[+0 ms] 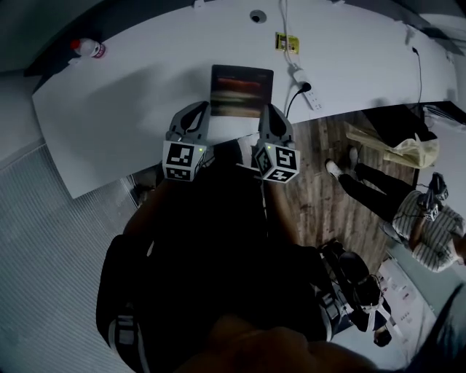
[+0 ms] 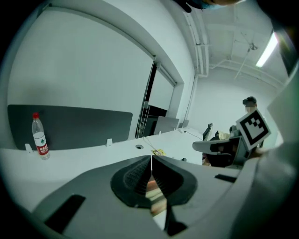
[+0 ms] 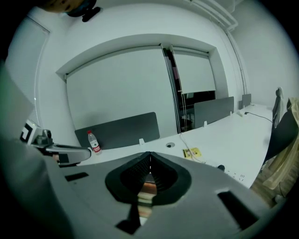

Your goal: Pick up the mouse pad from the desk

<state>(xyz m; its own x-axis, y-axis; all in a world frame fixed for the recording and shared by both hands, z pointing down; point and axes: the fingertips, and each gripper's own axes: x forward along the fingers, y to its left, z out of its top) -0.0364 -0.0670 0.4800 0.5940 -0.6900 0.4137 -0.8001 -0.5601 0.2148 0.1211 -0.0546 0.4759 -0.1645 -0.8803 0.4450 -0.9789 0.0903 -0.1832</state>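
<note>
The mouse pad (image 1: 242,91) lies flat on the white desk (image 1: 131,95), and by each of its near corners waits a gripper, the left gripper (image 1: 202,111) and the right gripper (image 1: 268,111), both pinched shut on nothing and equally near.

White desk (image 1: 131,95), dark mouse pad (image 1: 241,91) by its near edge, upright bottle (image 1: 89,48) far left, power strip (image 1: 306,90), yellow label (image 1: 287,42), grommet (image 1: 258,15).

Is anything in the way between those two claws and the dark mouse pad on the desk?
Nothing visible. The dark rectangular mouse pad lies bare on the white desk, just ahead of the left claw and right claw.
</note>
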